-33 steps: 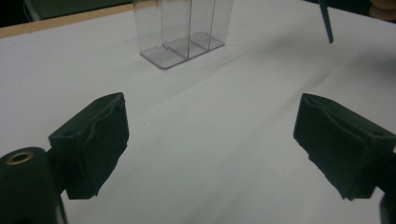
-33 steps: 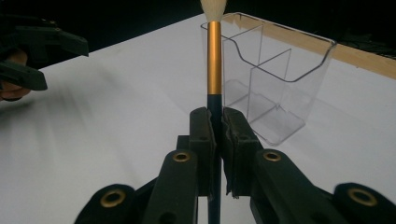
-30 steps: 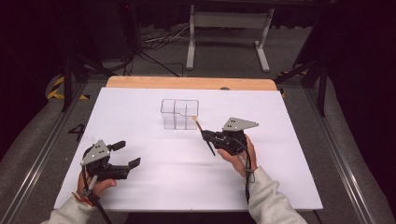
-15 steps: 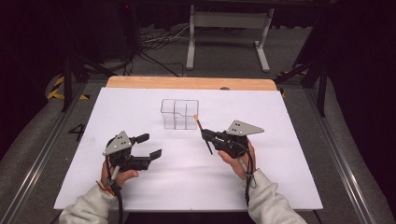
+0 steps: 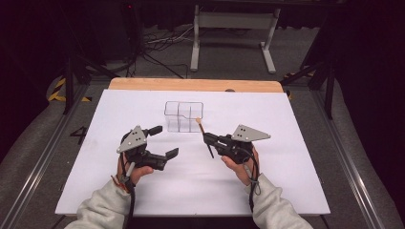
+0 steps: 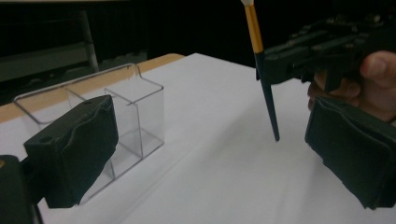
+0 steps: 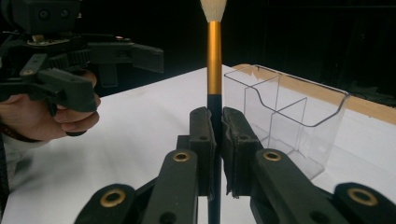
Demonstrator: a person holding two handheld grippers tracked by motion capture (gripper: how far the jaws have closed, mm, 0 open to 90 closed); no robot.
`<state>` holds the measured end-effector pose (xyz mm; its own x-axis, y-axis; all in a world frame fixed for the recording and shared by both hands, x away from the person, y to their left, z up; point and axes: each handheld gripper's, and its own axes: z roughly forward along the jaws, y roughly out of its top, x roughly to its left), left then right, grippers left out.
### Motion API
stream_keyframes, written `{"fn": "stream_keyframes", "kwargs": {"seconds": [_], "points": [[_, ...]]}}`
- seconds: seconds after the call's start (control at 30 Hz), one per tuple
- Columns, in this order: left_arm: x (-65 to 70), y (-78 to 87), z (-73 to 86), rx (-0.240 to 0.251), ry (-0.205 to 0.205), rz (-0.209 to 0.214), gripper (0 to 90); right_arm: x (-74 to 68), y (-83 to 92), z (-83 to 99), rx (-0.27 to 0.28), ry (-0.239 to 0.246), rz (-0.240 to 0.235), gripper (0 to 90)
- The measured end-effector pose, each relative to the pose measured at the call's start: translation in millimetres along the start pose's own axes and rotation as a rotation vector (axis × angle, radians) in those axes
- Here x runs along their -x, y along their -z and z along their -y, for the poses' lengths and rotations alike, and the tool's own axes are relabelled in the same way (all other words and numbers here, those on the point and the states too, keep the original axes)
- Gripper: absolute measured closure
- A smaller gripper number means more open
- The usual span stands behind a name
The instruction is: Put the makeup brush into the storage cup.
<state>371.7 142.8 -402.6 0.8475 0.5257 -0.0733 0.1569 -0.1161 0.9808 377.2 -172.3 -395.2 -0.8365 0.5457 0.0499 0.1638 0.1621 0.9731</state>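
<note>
Brush (image 5: 206,140) pinched in R gripper (image 5: 208,139), L gripper (image 5: 164,142) wide, near organizer (image 5: 184,116).

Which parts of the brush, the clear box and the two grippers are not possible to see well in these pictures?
- Brush, right gripper view: the lower handle is hidden between the shut pads of the right gripper, and its bristle tip is cut off by the top edge.
- Brush, high view: too small to tell its bristles.
- Clear box, left gripper view: one black pad of the open left gripper covers its near side.
- Clear box, high view: the inside is too small to judge.
</note>
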Motion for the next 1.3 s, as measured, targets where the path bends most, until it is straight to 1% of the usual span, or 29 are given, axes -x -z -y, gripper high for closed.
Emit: {"fn": "stream_keyframes", "kwargs": {"seconds": [0.03, 0.07, 0.13, 0.17, 0.2, 0.27, 0.3, 0.33, 0.37, 0.4, 0.43, 0.5, 0.53, 0.6, 0.63, 0.67, 0.7, 0.73, 0.77, 0.8, 0.87, 0.9, 0.93, 0.97, 1.0, 1.03, 1.13, 1.2, 1.3], "points": [[1.2, -2.8, -2.5, 0.003, 0.002, 0.017, 4.4, -0.4, -0.1, 0.3, 0.011, -0.006, -0.006, 84.0], [2.3, -4.8, -3.8, 0.008, 0.003, 0.021, 5.8, -0.8, -0.9, 0.6, 0.016, -0.009, -0.016, 84.0], [3.9, -10.2, -6.6, 0.016, 0.01, 0.059, 10.5, -2.2, -1.5, 1.5, 0.026, -0.004, -0.016, 84.0], [5.5, -13.0, -7.7, 0.021, 0.012, 0.064, 13.7, -3.7, -2.2, 2.4, 0.035, -0.006, -0.027, 84.0], [6.9, -15.6, -8.7, 0.029, 0.016, 0.076, 13.7, -3.7, -2.2, 2.4, 0.035, -0.006, -0.027, 84.0], [10.8, -21.7, -10.9, 0.051, 0.023, 0.089, 19.3, -4.8, -3.1, 3.6, 0.037, -0.004, -0.037, 84.0], [10.8, -21.7, -10.9, 0.051, 0.023, 0.089, 23.7, -4.8, -3.1, 3.6, 0.037, -0.004, -0.037, 84.0], [11.0, -23.4, -11.2, 0.061, 0.036, 0.104, 23.7, -5.9, -4.6, 5.3, 0.036, -0.001, -0.041, 84.0], [11.7, -25.2, -11.7, 0.065, 0.046, 0.104, 29.0, -7.0, -6.0, 6.6, 0.035, -0.002, -0.047, 84.0], [12.4, -27.2, -12.1, 0.065, 0.048, 0.116, 29.0, -7.0, -6.0, 6.6, 0.035, -0.002, -0.047, 84.0], [14.3, -29.1, -12.3, 0.073, 0.041, 0.126, 35.7, -8.7, -7.4, 6.9, 0.038, 0.004, -0.049, 84.0], [15.4, -30.3, -12.6, 0.069, 0.042, 0.128, 37.5, -9.5, -8.0, 7.2, 0.035, 0.007, -0.052, 84.0], [16.4, -31.6, -12.9, 0.076, 0.045, 0.143, 37.6, -10.3, -8.9, 8.0, 0.036, 0.009, -0.055, 84.0], [17.9, -32.6, -13.5, 0.078, 0.045, 0.138, 42.9, -12.1, -11.2, 10.1, 0.025, 0.016, -0.056, 84.0], [18.3, -33.2, -13.8, 0.08, 0.052, 0.154, 44.5, -13.0, -12.3, 10.9, 0.023, 0.016, -0.06, 84.0], [18.3, -33.2, -13.8, 0.08, 0.052, 0.154, 49.8, -13.0, -12.3, 10.9, 0.023, 0.016, -0.06, 84.0], [19.1, -33.1, -13.8, 0.073, 0.055, 0.152, 49.8, -14.2, -13.9, 12.3, 0.022, 0.02, -0.06, 84.0], [19.4, -33.5, -13.4, 0.076, 0.061, 0.156, 53.5, -15.1, -15.1, 13.2, 0.017, 0.019, -0.061, 84.0], [19.7, -34.1, -13.3, 0.064, 0.053, 0.147, 56.2, -16.0, -16.0, 13.8, 0.015, 0.024, -0.061, 84.0], [20.0, -34.1, -12.9, 0.065, 0.054, 0.141, 61.5, -17.0, -16.9, 14.2, 0.014, 0.03, -0.058, 84.0], [19.7, -34.1, -12.6, 0.066, 0.057, 0.148, 66.7, -17.6, -17.7, 14.6, 0.015, 0.029, -0.063, 84.1], [20.0, -34.3, -12.3, 0.063, 0.052, 0.144, 66.7, -18.2, -17.8, 14.9, 0.014, 0.032, -0.058, 84.2], [19.9, -34.7, -12.0, 0.063, 0.06, 0.145, 70.7, -19.0, -18.4, 15.4, 0.01, 0.036, -0.056, 84.2], [19.6, -35.1, -11.6, 0.06, 0.062, 0.148, 71.0, -20.2, -19.1, 15.8, 0.007, 0.043, -0.054, 84.3], [20.2, -35.6, -11.0, 0.053, 0.056, 0.138, 72.0, -20.7, -19.3, 15.6, 0.003, 0.049, -0.046, 84.2], [20.3, -35.9, -10.7, 0.05, 0.058, 0.137, 74.4, -21.1, -19.6, 15.7, 0.004, 0.05, -0.045, 84.3], [20.6, -37.4, -9.2, 0.043, 0.057, 0.132, 77.1, -22.4, -19.4, 15.2, 0.001, 0.059, -0.041, 84.3], [20.4, -38.0, -8.5, 0.04, 0.055, 0.128, 82.9, -23.5, -20.2, 15.4, 0.003, 0.061, -0.045, 84.2], [20.7, -37.6, -8.7, 0.036, 0.044, 0.119, 83.2, -24.6, -20.8, 15.7, -0.003, 0.067, -0.035, 84.2]]}}
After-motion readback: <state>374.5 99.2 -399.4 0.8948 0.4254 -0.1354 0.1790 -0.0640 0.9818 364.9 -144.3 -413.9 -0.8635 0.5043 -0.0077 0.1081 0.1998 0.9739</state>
